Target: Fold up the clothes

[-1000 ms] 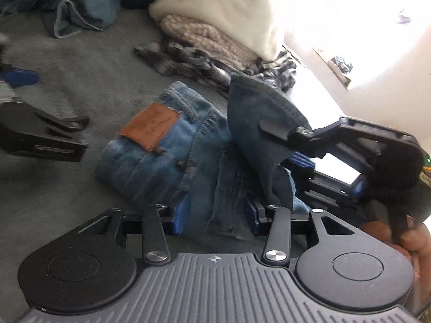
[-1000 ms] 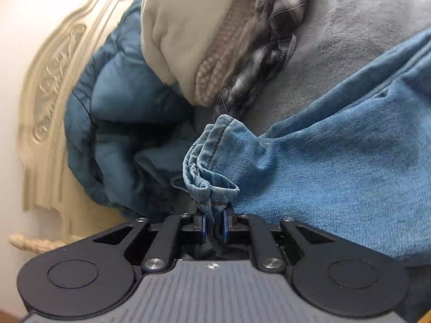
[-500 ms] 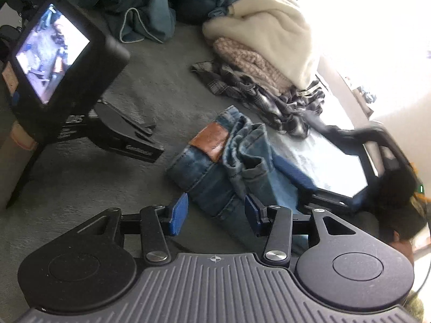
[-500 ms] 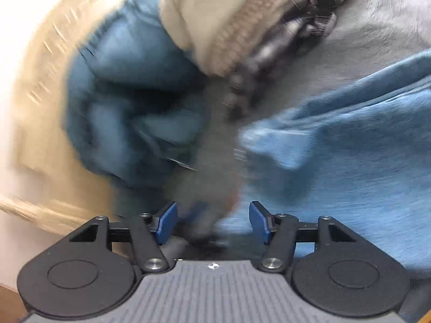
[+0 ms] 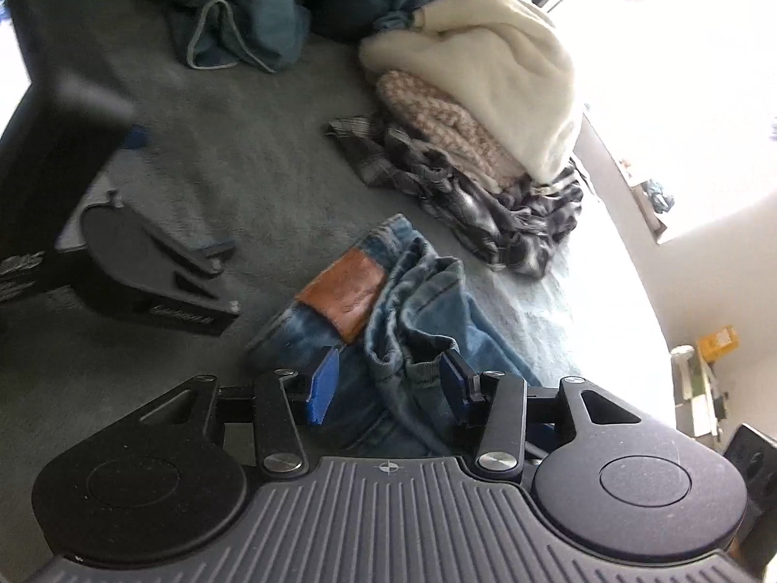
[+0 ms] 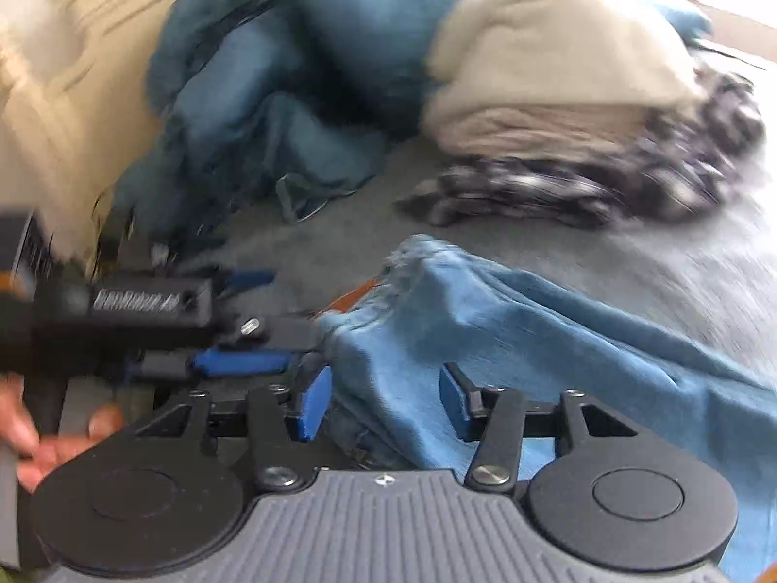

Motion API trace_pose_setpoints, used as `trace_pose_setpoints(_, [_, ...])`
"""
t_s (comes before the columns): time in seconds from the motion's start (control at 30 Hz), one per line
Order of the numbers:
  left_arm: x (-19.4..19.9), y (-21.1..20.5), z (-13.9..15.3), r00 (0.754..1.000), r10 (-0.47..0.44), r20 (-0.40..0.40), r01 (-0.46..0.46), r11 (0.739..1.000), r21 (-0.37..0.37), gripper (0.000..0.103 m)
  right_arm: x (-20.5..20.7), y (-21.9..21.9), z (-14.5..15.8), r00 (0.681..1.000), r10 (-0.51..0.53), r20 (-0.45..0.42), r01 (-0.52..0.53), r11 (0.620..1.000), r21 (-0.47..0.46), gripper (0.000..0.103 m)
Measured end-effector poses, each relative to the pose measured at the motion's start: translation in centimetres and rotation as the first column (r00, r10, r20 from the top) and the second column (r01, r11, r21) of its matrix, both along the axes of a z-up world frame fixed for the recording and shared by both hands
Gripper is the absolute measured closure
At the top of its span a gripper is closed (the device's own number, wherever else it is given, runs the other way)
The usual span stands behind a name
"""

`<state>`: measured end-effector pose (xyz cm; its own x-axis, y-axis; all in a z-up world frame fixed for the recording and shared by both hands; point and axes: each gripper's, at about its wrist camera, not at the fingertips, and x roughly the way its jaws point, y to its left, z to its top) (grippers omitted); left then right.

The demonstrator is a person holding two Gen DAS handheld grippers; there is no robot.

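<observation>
Jeans (image 5: 413,301): crumpled on grey bedding, beside the clothes pile (image 5: 485,111).
Leather patch (image 5: 345,291): tan; its writing is too blurred, perhaps embossed.
Left tongs (image 5: 388,384): spread, denim between, unpinched.
Right tongs (image 6: 383,401): closing, denim between, not yet pressed.

Faded blue jeans (image 5: 417,301) are lying bunched on the grey bed cover, their brown leather waistband patch (image 5: 342,289) facing up and a crumpled leg hem (image 6: 417,262) resting over the waist.

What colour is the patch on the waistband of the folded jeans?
Tan-brown, like leather. The patch on the jeans shows best in the left wrist view.
</observation>
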<state>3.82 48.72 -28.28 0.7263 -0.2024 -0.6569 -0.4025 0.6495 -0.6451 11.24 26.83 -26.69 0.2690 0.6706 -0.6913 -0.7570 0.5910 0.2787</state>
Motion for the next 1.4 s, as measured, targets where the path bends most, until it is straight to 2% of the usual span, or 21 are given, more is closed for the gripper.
trace_pose_setpoints(0.07, [0.4, 0.1, -0.3, 1.000, 0.002, -0.002, -0.002, 1.000, -0.019, 0.060, -0.1, 1.1, -0.4, 0.998, 0.043, 0.041, -0.042, 0.999, -0.026, 0.057])
trace_pose_setpoints(0.17, [0.6, 0.2, -0.6, 1.000, 0.017, 0.003, -0.017, 0.999, -0.047, 0.075, -0.5, 2.3, -1.1, 0.992, 0.094, 0.082, -0.089, 0.994, -0.059, 0.060])
trace_pose_setpoints(0.2, [0.6, 0.2, -0.7, 1.000, 0.023, 0.006, -0.023, 0.998, -0.052, 0.084, -0.7, 2.7, -1.3, 0.989, 0.111, 0.095, -0.105, 0.992, -0.071, 0.062])
trace_pose_setpoints(0.23, [0.5, 0.2, -0.7, 1.000, 0.028, 0.009, -0.027, 0.998, -0.052, 0.089, -0.9, 3.1, -1.5, 0.986, 0.129, 0.110, -0.120, 0.989, -0.084, 0.065])
trace_pose_setpoints(0.3, [0.5, 0.0, -0.7, 0.999, 0.036, 0.005, -0.036, 0.999, -0.038, 0.092, -1.5, 3.7, -1.9, 0.980, 0.144, 0.141, -0.130, 0.986, -0.104, 0.081])
trace_pose_setpoints(0.4, [0.3, -0.1, -0.4, 0.998, 0.064, 0.010, -0.064, 0.997, -0.048, 0.094, -2.3, 4.2, -1.8, 0.974, 0.142, 0.178, -0.124, 0.986, -0.109, 0.090])
trace_pose_setpoints(0.5, [0.3, 0.0, 0.5, 0.997, 0.075, 0.032, -0.074, 0.996, -0.045, 0.094, -2.9, 4.6, -1.2, 0.967, 0.137, 0.213, -0.116, 0.987, -0.107, 0.093])
trace_pose_setpoints(0.7, [0.5, 1.2, 1.4, 0.993, 0.099, 0.061, -0.097, 0.995, -0.035, 0.094, -3.0, 5.9, 0.1, 0.959, 0.125, 0.253, -0.105, 0.990, -0.091, 0.093])
trace_pose_setpoints(0.77, [0.5, 1.6, 0.8, 0.994, 0.103, 0.041, -0.102, 0.994, -0.033, 0.094, -3.0, 6.6, -0.1, 0.956, 0.136, 0.261, -0.113, 0.989, -0.098, 0.093])
trace_pose_setpoints(0.9, [0.4, 2.3, -0.7, 0.990, 0.121, -0.070, -0.123, 0.992, -0.020, 0.090, -2.9, 7.8, -2.2, 0.958, 0.166, 0.234, -0.131, 0.979, -0.155, 0.091])
trace_pose_setpoints(0.93, [0.1, 2.4, -0.4, 0.989, 0.135, -0.066, -0.135, 0.991, -0.008, 0.089, -3.0, 7.8, -2.5, 0.957, 0.166, 0.236, -0.131, 0.979, -0.156, 0.090])
trace_pose_setpoints(0.97, [-0.3, 2.4, 0.1, 0.989, 0.138, -0.052, -0.137, 0.990, 0.016, 0.086, -3.2, 7.8, -2.4, 0.955, 0.169, 0.245, -0.135, 0.979, -0.152, 0.086])
trace_pose_setpoints(1.0, [-0.6, 2.2, 0.9, 0.990, 0.139, -0.038, -0.137, 0.989, 0.050, 0.082, -3.4, 7.6, -2.0, 0.953, 0.174, 0.249, -0.142, 0.980, -0.140, 0.074])
trace_pose_setpoints(1.07, [-1.3, 1.7, 2.6, 0.990, 0.141, -0.001, -0.140, 0.982, 0.131, 0.081, -3.9, 6.9, -1.2, 0.953, 0.172, 0.249, -0.151, 0.983, -0.100, 0.061])
trace_pose_setpoints(1.1, [-1.4, 1.4, 3.6, 0.991, 0.134, 0.026, -0.136, 0.977, 0.165, 0.081, -4.1, 6.4, -0.7, 0.953, 0.170, 0.250, -0.154, 0.985, -0.082, 0.060])
trace_pose_setpoints(1.17, [-1.4, 0.5, 5.3, 0.992, 0.104, 0.078, -0.119, 0.968, 0.223, 0.081, -4.6, 5.1, 0.2, 0.955, 0.155, 0.255, -0.144, 0.988, -0.062, 0.060])
trace_pose_setpoints(1.27, [-0.1, -1.3, 7.0, 0.988, -0.025, 0.153, -0.021, 0.957, 0.291, 0.081, -4.2, 2.3, 1.2, 0.966, 0.056, 0.253, -0.045, 0.998, -0.050, 0.062])
trace_pose_setpoints(1.33, [1.4, -2.6, 6.7, 0.981, -0.116, 0.153, 0.062, 0.947, 0.315, 0.080, -3.1, 0.1, 1.8, 0.971, -0.043, 0.237, 0.054, 0.998, -0.042, 0.064])
trace_pose_setpoints(1.4, [3.0, -3.6, 5.3, 0.979, -0.175, 0.106, 0.132, 0.935, 0.329, 0.080, -1.5, -2.0, 2.1, 0.964, -0.152, 0.216, 0.164, 0.986, -0.039, 0.066])
